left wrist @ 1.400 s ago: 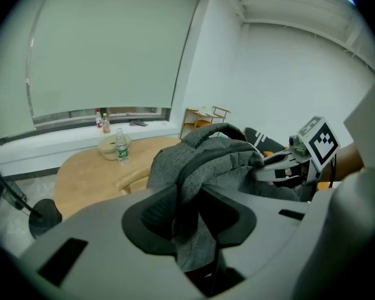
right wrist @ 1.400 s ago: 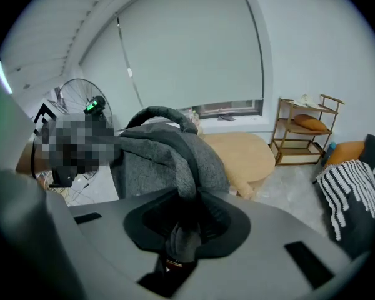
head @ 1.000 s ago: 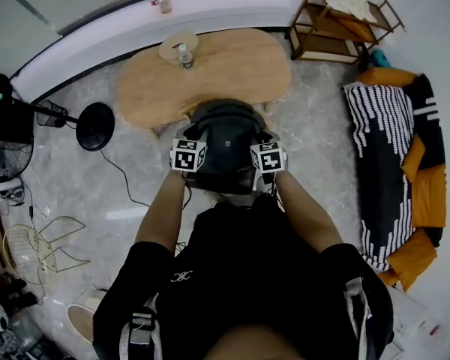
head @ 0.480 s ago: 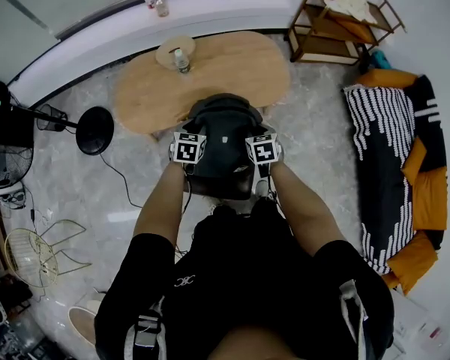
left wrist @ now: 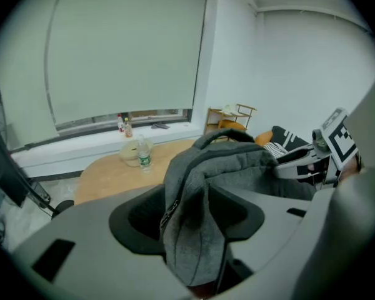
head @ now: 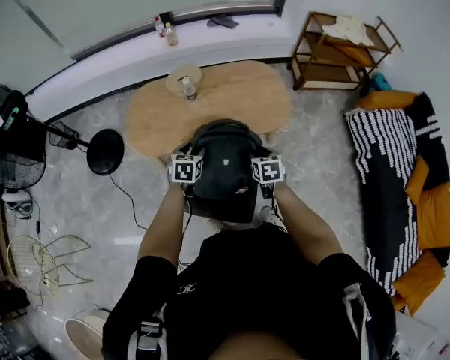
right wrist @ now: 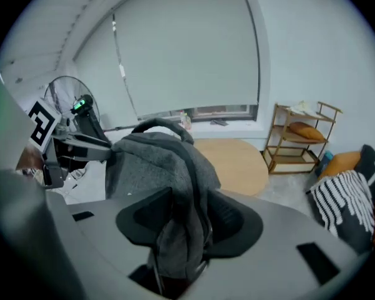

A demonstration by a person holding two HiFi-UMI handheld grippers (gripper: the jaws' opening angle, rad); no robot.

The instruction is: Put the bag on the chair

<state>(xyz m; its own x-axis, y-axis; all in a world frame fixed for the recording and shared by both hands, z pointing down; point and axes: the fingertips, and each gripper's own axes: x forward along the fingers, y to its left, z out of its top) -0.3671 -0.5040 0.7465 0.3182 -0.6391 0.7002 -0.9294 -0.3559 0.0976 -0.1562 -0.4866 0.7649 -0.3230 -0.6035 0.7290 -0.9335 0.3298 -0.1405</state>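
Note:
A dark grey backpack (head: 225, 163) stands upright just in front of the person, close to the wooden table, and hides whatever is under it. My left gripper (head: 197, 180) is at its left side and my right gripper (head: 255, 180) at its right side. In the left gripper view a fold of the bag (left wrist: 219, 167) lies between the jaws of the left gripper (left wrist: 194, 230), which are opening. In the right gripper view the bag (right wrist: 156, 161) hangs the same way in the right gripper (right wrist: 181, 230), whose jaws are opening too. The fabric looks slack between the pads.
Just beyond the bag stands an oval wooden table (head: 232, 100) with a bottle (head: 187, 88). At the left are a floor fan (head: 15, 145) with its round base (head: 105, 151); a wire chair (head: 37, 257) sits near left. A shelf (head: 345, 47) and a sofa (head: 405, 186) stand right.
The head view has tilted, so everything sits lower in the picture. The bag and both grippers keep their place next to the table.

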